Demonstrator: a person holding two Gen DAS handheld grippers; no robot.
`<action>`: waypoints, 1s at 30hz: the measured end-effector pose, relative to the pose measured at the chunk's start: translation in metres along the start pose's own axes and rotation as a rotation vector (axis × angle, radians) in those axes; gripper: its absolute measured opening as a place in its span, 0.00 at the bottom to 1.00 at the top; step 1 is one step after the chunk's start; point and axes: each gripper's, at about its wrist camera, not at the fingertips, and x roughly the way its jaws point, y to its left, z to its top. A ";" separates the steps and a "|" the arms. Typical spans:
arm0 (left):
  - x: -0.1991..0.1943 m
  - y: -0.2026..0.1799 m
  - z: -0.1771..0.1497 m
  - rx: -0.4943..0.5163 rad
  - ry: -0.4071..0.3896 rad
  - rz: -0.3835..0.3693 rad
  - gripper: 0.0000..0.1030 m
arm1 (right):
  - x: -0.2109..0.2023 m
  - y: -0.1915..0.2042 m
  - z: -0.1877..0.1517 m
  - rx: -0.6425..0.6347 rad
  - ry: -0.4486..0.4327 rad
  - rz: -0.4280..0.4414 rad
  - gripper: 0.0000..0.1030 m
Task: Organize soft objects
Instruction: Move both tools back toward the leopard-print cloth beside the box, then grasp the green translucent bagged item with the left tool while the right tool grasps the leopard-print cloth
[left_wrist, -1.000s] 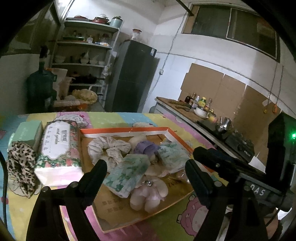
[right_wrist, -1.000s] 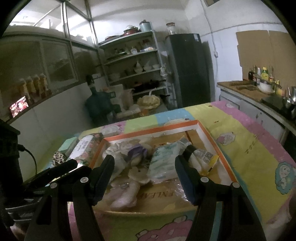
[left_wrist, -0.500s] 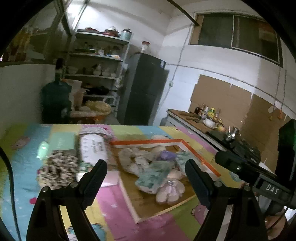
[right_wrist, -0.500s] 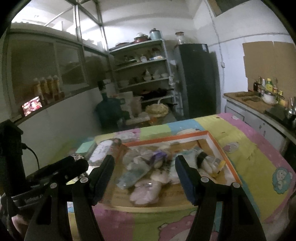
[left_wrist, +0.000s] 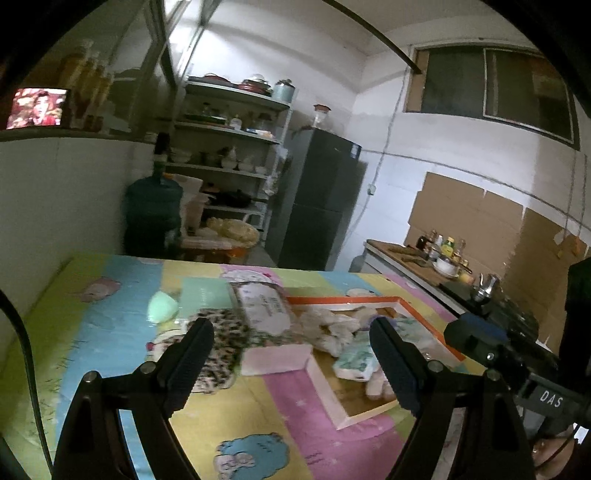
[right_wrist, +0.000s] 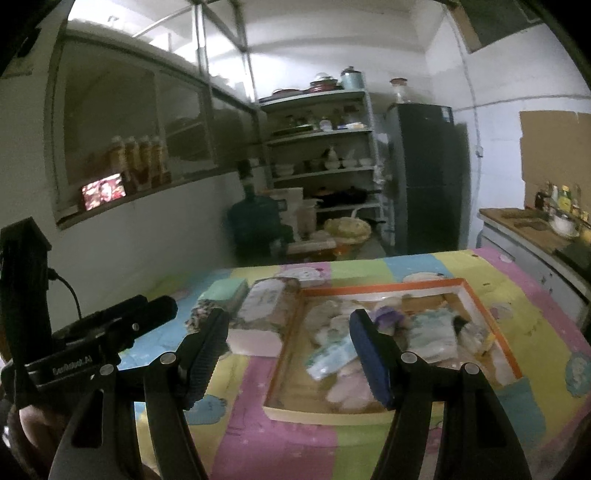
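Left wrist view: both hand-held grippers, left and right, gape wide, empty, above the tray of soft stuff.

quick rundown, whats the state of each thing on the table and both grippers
left gripper: open, empty, above the table
right gripper: open, empty, above the table
orange-rimmed tray: flat on the table, full of soft items
tissue pack: lying beside the tray, outside it
leopard-print scrunchie: on the table, outside the tray
mint green box: lying flat, outside the tray
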 end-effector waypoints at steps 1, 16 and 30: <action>-0.002 0.003 0.000 -0.003 -0.003 0.004 0.84 | 0.001 0.004 0.000 -0.005 0.002 0.006 0.68; -0.026 0.083 0.007 -0.074 -0.063 0.128 0.84 | 0.049 0.061 -0.002 -0.130 0.071 0.074 0.68; 0.009 0.155 0.020 -0.066 0.018 0.271 0.84 | 0.157 0.115 -0.015 -0.371 0.187 0.069 0.67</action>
